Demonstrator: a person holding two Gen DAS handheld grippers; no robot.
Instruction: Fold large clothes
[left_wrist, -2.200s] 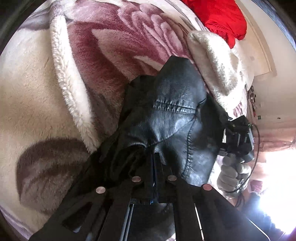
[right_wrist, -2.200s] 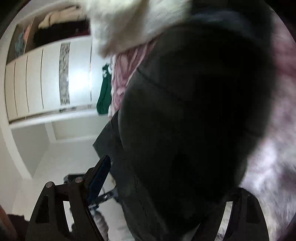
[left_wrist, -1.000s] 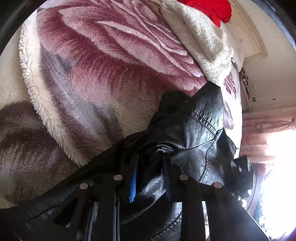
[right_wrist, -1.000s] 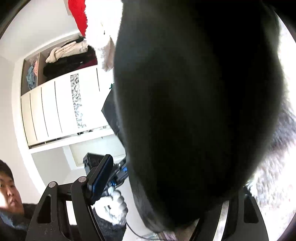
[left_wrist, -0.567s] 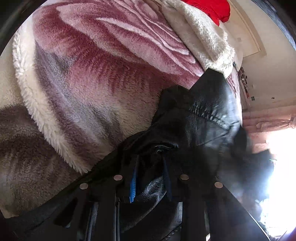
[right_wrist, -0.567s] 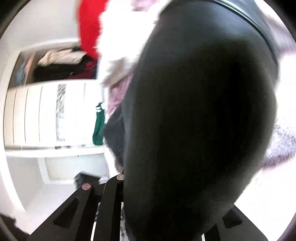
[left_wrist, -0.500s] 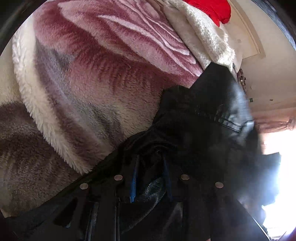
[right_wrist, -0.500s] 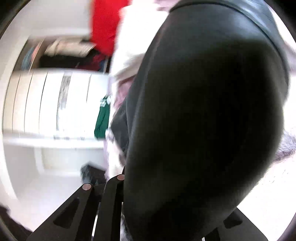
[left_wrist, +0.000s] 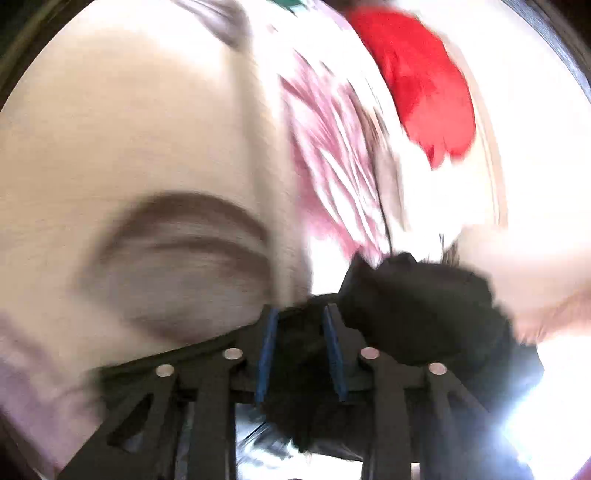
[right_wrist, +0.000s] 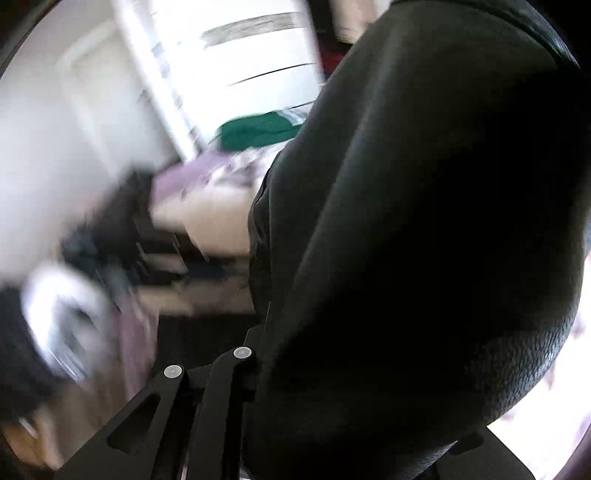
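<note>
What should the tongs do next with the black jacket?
Probably lower it gently onto the blanket and smooth it flat. The black jacket hangs bunched in front of the right tongs, hiding their tips, and a wad of it sits between the left tongs, whose jaws have just been opening. It looks too crumpled to fold.

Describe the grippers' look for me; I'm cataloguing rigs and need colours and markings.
Left gripper: black plastic linkage arms with triangular cut-outs, round silver rivets at the joints, blue pads lining the jaws. Right gripper: the same black arms and silver rivets; its jaws are hidden. The other views are blurred, so what the person wears is unclear.
</note>
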